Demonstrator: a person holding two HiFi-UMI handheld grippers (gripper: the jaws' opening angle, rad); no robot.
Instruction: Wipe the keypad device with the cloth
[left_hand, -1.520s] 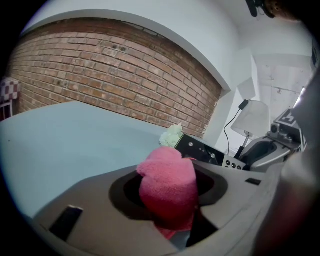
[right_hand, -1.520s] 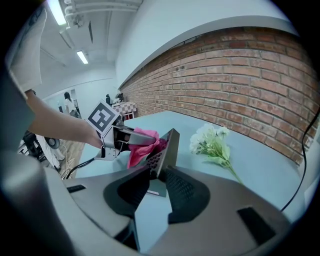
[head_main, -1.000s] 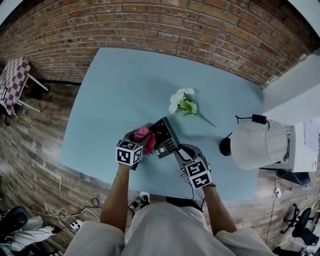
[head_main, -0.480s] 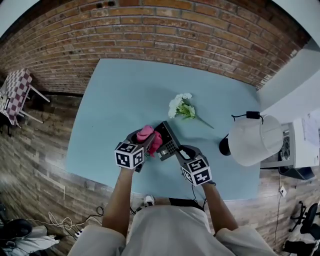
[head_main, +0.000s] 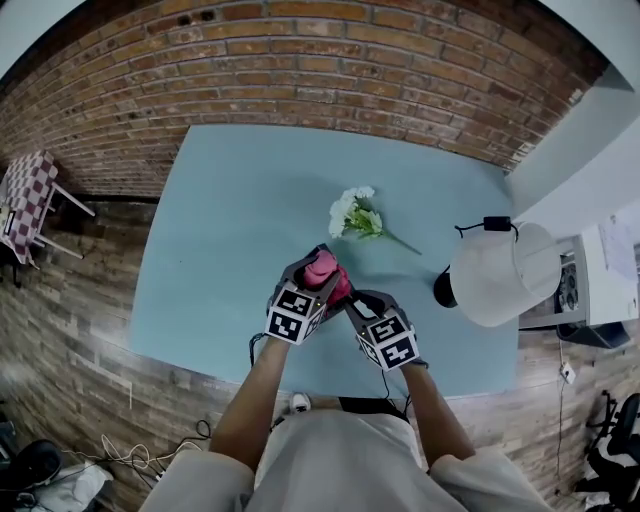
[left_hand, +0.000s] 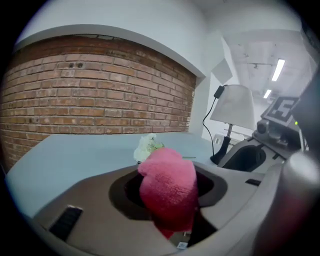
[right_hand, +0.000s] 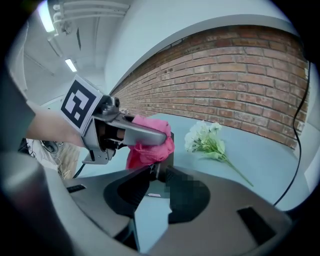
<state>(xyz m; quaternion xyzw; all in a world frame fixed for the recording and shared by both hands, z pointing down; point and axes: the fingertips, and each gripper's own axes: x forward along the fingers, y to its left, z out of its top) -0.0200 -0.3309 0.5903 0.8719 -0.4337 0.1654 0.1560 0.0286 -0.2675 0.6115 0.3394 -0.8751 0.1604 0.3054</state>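
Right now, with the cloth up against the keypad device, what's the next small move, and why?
Probably drag the left gripper sideways so the pink cloth rubs across the keypad device. The left jaws are shut on the cloth, which sits against the device's far end. The right gripper clamps the near end, so the device looks braced for a stroke.
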